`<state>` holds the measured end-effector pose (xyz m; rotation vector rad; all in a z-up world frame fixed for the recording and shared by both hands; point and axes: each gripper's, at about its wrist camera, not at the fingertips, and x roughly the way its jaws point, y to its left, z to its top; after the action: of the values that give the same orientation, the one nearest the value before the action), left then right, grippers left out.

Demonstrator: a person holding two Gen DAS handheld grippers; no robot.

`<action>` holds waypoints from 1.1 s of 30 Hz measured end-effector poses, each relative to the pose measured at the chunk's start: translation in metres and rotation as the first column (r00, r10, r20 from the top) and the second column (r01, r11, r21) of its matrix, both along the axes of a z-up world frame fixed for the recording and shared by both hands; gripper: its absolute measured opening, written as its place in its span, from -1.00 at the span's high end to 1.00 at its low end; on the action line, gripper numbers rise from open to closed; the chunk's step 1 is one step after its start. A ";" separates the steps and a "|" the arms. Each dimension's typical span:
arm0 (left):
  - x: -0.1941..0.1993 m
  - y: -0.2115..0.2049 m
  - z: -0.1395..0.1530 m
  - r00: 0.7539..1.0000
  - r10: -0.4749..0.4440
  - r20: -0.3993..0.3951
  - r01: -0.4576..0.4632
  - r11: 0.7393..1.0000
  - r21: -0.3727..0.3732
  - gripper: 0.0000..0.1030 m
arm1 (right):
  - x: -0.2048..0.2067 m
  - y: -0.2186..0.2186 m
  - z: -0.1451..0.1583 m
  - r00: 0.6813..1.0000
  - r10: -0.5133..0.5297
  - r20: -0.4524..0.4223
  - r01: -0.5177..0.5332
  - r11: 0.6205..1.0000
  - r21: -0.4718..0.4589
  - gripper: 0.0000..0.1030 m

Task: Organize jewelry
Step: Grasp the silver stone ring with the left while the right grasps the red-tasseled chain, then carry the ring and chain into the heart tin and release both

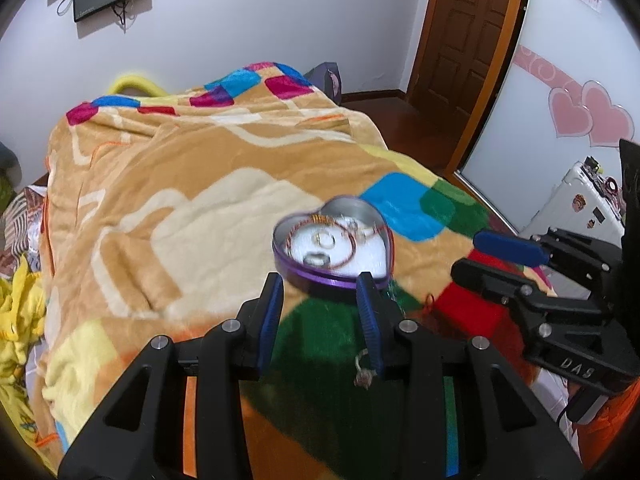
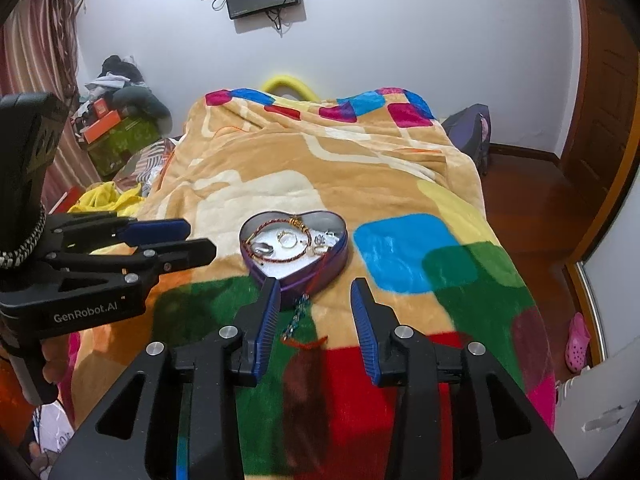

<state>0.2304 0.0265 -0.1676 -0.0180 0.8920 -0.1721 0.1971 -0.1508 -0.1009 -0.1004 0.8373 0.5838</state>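
A purple heart-shaped tin (image 1: pixel 296 272) (image 2: pixel 336 258) sits on the bed blanket and holds rings and a red cord bracelet (image 2: pixel 276 258). My left gripper (image 1: pixel 320 284) is open just before the tin; a ring with a stone (image 1: pixel 365 372) lies by its right finger. My right gripper (image 2: pixel 314 290) is open, close to the tin's near tip. A beaded green-blue chain (image 2: pixel 296 316) and a red cord (image 2: pixel 306 343) lie on the blanket between its fingers. Each gripper also shows in the other's view, the right one (image 1: pixel 492 254), the left one (image 2: pixel 192 240).
The bed carries a tan blanket (image 2: pixel 360 168) with coloured squares. Clutter and boxes (image 2: pixel 116 128) stand at the far left. A wooden door (image 1: pixel 464 36) and dark floor lie to the right. A white cabinet (image 1: pixel 576 204) stands at the right edge.
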 end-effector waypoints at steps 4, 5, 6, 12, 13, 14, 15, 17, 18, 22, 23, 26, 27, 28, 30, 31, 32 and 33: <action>-0.011 -0.005 -0.012 0.999 -0.007 -0.041 0.008 1.000 0.006 0.28 | -0.006 -0.004 -0.002 1.000 -0.006 -0.009 0.006 1.000 -0.003 0.35; -0.014 -0.006 -0.016 0.999 -0.010 -0.051 0.011 1.000 0.012 0.28 | -0.007 -0.005 -0.003 1.000 -0.009 -0.014 0.009 1.000 -0.003 0.35; -0.016 -0.007 -0.019 0.998 -0.012 -0.059 0.013 1.000 0.016 0.28 | -0.008 -0.006 -0.004 1.000 -0.011 -0.018 0.011 1.000 -0.003 0.35; -0.031 -0.019 -0.042 0.993 -0.033 -0.116 0.037 0.999 0.025 0.28 | -0.017 -0.013 -0.010 0.999 -0.025 -0.039 0.024 1.000 -0.013 0.35; -0.033 -0.021 -0.045 0.992 -0.037 -0.123 0.041 0.999 0.025 0.28 | -0.018 -0.013 -0.011 0.999 -0.025 -0.043 0.024 1.000 -0.015 0.35; -0.035 -0.023 -0.049 0.990 -0.042 -0.133 0.046 0.999 0.025 0.28 | -0.019 -0.014 -0.012 0.999 -0.025 -0.045 0.025 1.000 -0.016 0.35; -0.035 -0.024 -0.051 0.989 -0.045 -0.140 0.048 0.999 0.024 0.28 | -0.020 -0.015 -0.012 0.999 -0.026 -0.046 0.025 1.000 -0.018 0.35; -0.036 -0.027 -0.057 0.986 -0.051 -0.157 0.055 0.998 0.020 0.28 | -0.021 -0.016 -0.014 0.998 -0.026 -0.051 0.025 1.000 -0.018 0.35; -0.037 -0.028 -0.059 0.987 -0.050 -0.155 0.054 0.998 0.020 0.28 | -0.021 -0.016 -0.015 0.998 -0.026 -0.054 0.025 1.000 -0.018 0.35; -0.037 -0.030 -0.060 0.989 -0.055 -0.138 0.058 0.998 0.015 0.54 | -0.021 -0.015 -0.019 0.997 -0.025 -0.069 0.024 1.000 -0.019 0.35; -0.036 -0.030 -0.060 0.989 -0.055 -0.137 0.057 0.998 0.013 0.65 | -0.022 -0.014 -0.020 0.997 -0.025 -0.072 0.023 1.000 -0.020 0.35; -0.034 -0.027 -0.061 0.990 -0.049 -0.134 0.049 0.999 -0.004 0.78 | -0.020 -0.010 -0.024 0.996 -0.017 -0.083 0.015 1.000 -0.023 0.35; -0.034 -0.025 -0.060 0.990 -0.047 -0.130 0.045 0.999 -0.013 0.78 | -0.019 -0.009 -0.025 0.996 -0.014 -0.085 0.012 1.000 -0.024 0.35; -0.035 -0.022 -0.059 0.991 -0.040 -0.125 0.038 0.999 -0.017 0.78 | -0.017 -0.007 -0.027 0.996 -0.011 -0.088 0.009 1.000 -0.025 0.35; -0.034 -0.017 -0.056 0.994 -0.020 -0.111 0.018 1.000 -0.019 0.79 | -0.014 -0.004 -0.031 0.995 -0.005 -0.095 0.002 1.000 -0.027 0.35; -0.034 -0.014 -0.055 0.995 -0.008 -0.103 0.006 1.000 -0.020 0.79 | -0.011 -0.001 -0.034 0.995 -0.002 -0.100 -0.001 1.000 -0.028 0.35; -0.033 -0.011 -0.053 0.995 0.000 -0.098 -0.002 1.000 -0.020 0.79 | -0.009 0.001 -0.035 0.995 0.000 -0.105 -0.003 1.000 -0.028 0.35; -0.032 -0.007 -0.051 0.996 0.009 -0.090 -0.011 1.000 -0.019 0.79 | -0.006 0.003 -0.037 0.994 0.001 -0.111 -0.004 1.000 -0.027 0.35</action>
<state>0.1980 0.0191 -0.2190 -0.0491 0.9799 -0.1718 0.1907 -0.1473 -0.1379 -0.0950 0.9532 0.5846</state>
